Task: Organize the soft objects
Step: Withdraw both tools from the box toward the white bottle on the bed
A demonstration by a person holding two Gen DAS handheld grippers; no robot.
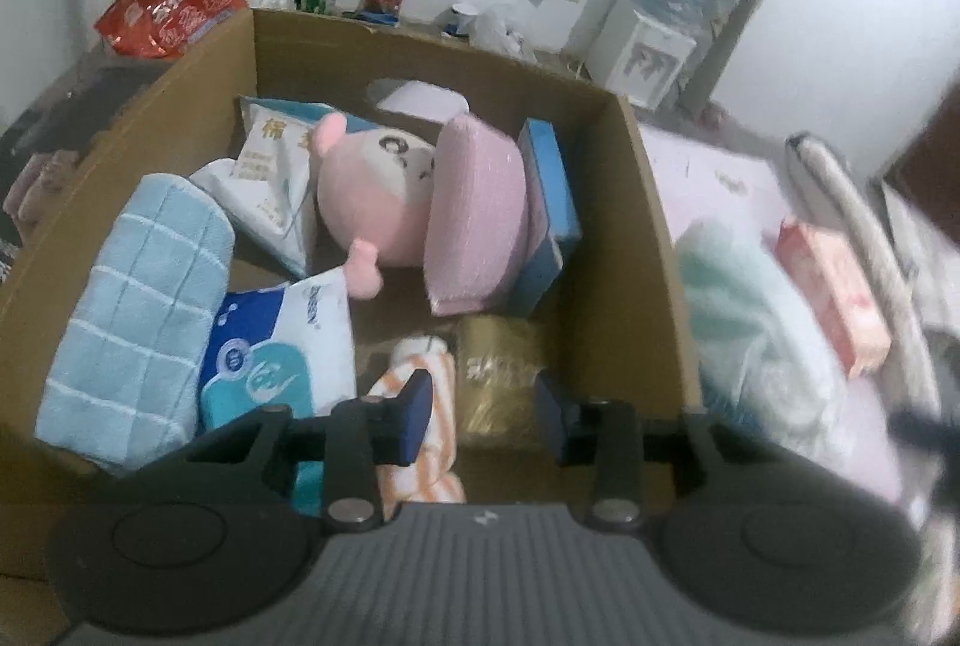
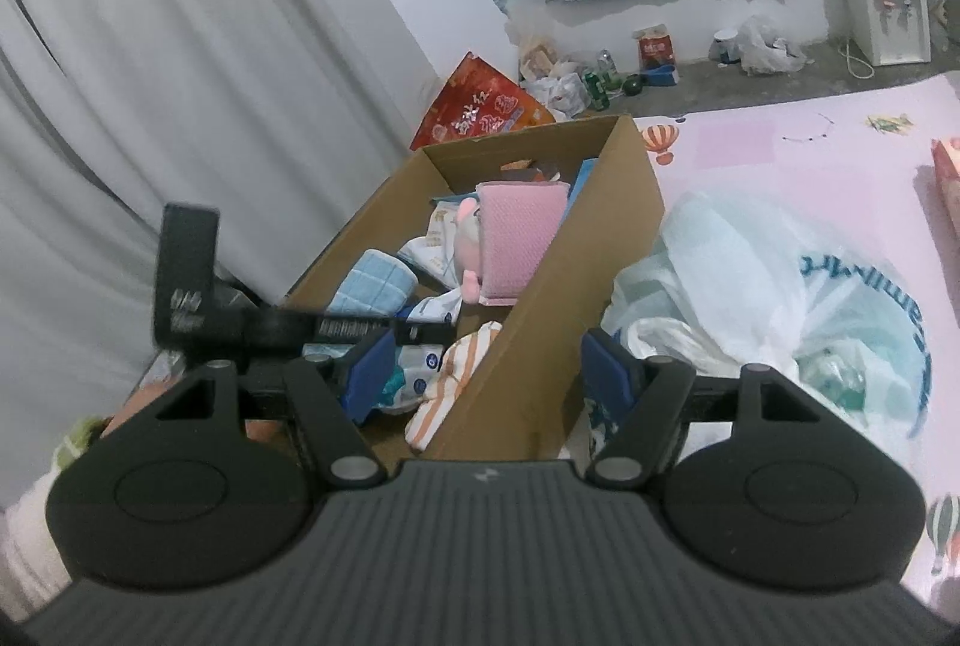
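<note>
Pink play matting (image 2: 780, 178) carries the cardboard box (image 1: 636, 238), already stocked with a pink plush (image 1: 366, 202), a blue checked towel (image 1: 144, 310), tissue packs and, nearest the camera, a striped orange cloth (image 1: 420, 436) beside a gold pack (image 1: 498, 376). Over these the left gripper (image 1: 483, 400) hangs with jaws partly apart and nothing between them, so a drop-off looks just finished. Outside the box's right wall, the right gripper (image 2: 489, 364) stands wide apart and empty, straddling that wall; the next pick is probably the white plastic bag (image 2: 750, 286), which calls for a low pinch on loose film. Its contents are too blurred to name.
</note>
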